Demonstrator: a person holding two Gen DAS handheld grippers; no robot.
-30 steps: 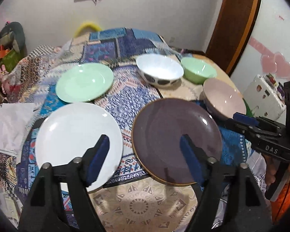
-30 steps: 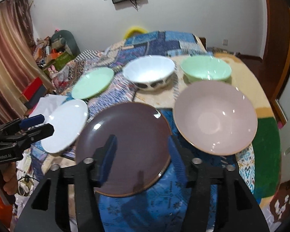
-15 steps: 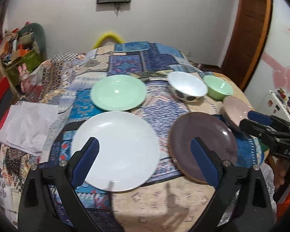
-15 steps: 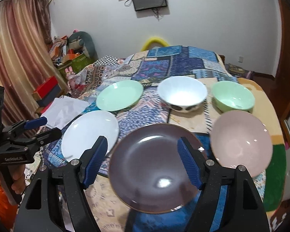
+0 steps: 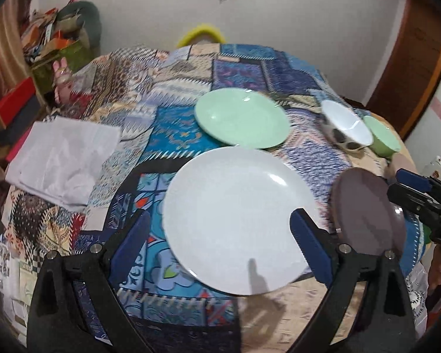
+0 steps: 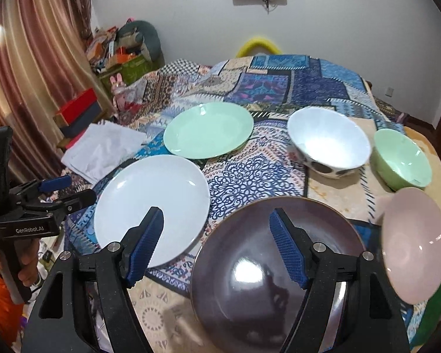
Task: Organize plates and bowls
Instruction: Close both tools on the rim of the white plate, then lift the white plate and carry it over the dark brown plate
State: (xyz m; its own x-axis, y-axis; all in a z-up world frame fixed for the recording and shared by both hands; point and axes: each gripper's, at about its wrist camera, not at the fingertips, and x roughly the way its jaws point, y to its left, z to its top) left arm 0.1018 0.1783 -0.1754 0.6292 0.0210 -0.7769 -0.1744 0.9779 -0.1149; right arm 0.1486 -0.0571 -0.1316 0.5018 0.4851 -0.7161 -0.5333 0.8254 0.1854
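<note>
On the patchwork-covered table lie a white plate (image 5: 238,217), a green plate (image 5: 241,125), a dark brown plate (image 5: 367,209), a spotted white bowl (image 5: 347,126) and a green bowl (image 5: 382,136). My left gripper (image 5: 219,216) hangs open above the white plate's near half, holding nothing. My right gripper (image 6: 216,213) is open and empty too. It straddles the gap between the white plate (image 6: 153,206) and the dark plate (image 6: 279,279). A pink bowl (image 6: 414,244) sits at the right edge. The green plate (image 6: 208,129), white bowl (image 6: 329,141) and green bowl (image 6: 402,158) stand further back.
A folded white cloth (image 5: 61,158) lies at the table's left side. Boxes and clutter (image 6: 79,111) are piled by the curtain beyond it. The other hand-held gripper (image 6: 56,194) shows at the left of the right wrist view. The table's near edge runs just below both grippers.
Both grippers have swung to the left and their jaws stand wider. The left one went from over the dark plate to over the white plate. The right one left the pink bowl's side.
</note>
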